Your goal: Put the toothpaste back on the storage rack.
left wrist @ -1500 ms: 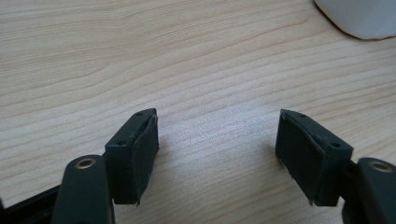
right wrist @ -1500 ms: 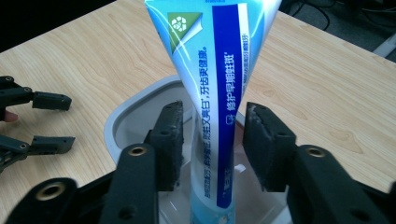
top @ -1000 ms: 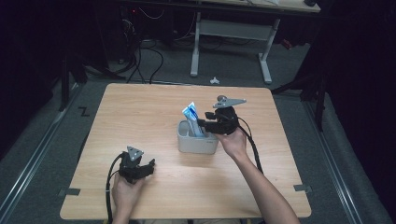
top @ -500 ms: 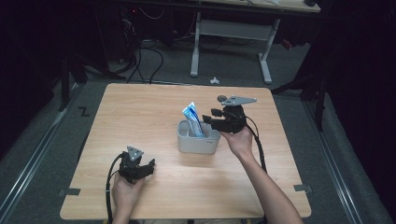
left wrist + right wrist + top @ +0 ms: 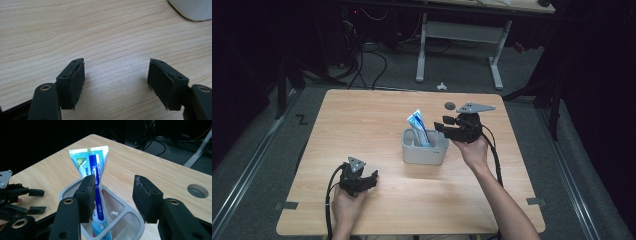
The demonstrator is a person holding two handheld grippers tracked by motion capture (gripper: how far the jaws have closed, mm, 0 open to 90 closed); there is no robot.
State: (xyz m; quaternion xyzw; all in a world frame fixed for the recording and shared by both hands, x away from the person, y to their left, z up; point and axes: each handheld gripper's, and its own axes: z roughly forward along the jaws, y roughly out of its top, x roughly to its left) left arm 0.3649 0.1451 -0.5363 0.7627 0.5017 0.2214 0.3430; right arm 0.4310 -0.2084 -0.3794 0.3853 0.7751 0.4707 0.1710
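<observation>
High view shows me the light wooden desk (image 5: 362, 130) with a grey, round-cornered plastic holder (image 5: 424, 150) standing near its middle, and a blue-and-white toothpaste tube (image 5: 418, 127) upright in it, crimped end up and leaning a little to the left. My right gripper (image 5: 441, 126) hangs just right of the holder, level with the tube's upper part, its jaws pointing left at it. My left gripper (image 5: 371, 179) rests low on the near left of the desk, well apart from the holder; I judge it is parked there to keep out of the way.

The right gripper view gives me what the overhead cannot: the right gripper (image 5: 113, 195) has its jaws spread apart, nothing between them, with the tube (image 5: 93, 167) standing just behind the left pad and the holder's (image 5: 140, 225) divided inside open below. The tube stands because the compartment wall props it. I judge the jaws are lined up either to take it or after letting it go; I cannot tell which.

The left gripper view shows the left gripper (image 5: 116, 75) with jaws wide apart over bare wood, the holder's pale corner (image 5: 192, 10) at far right.
</observation>
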